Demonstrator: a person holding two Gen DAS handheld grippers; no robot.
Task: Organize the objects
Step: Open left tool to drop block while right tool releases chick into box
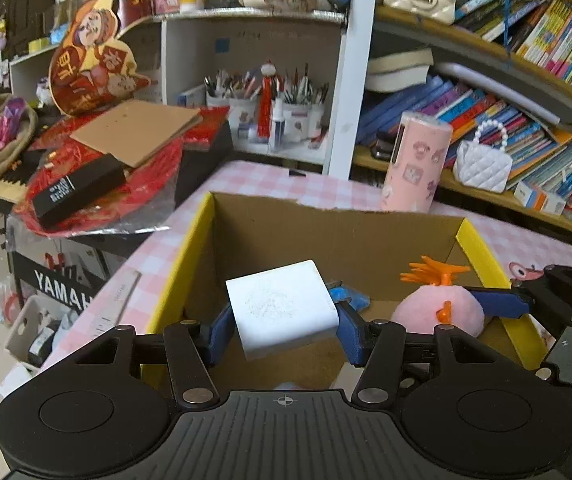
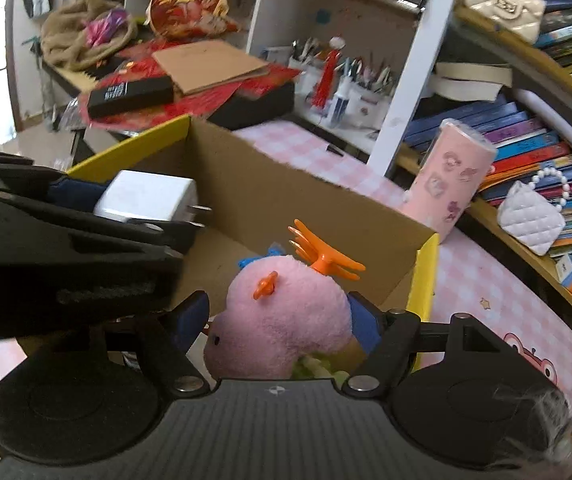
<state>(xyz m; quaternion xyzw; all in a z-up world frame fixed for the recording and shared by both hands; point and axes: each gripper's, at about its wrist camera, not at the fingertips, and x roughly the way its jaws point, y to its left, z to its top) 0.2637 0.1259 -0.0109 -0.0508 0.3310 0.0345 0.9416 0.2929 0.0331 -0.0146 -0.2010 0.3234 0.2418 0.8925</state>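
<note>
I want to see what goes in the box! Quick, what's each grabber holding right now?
Left gripper: closed on the white charger, over the cardboard box.
Right gripper: closed on the pink plush toy.

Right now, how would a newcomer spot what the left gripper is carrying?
Find the open cardboard box with yellow edges on the pink checked tablecloth. Above it, the left gripper clamps a white square plug-in charger, hard-edged and plain, unlike the fluffy pink plush toy alongside.

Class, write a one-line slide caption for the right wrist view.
Right gripper holds a pink plush toy over the cardboard box; the left gripper carries a white charger.
</note>
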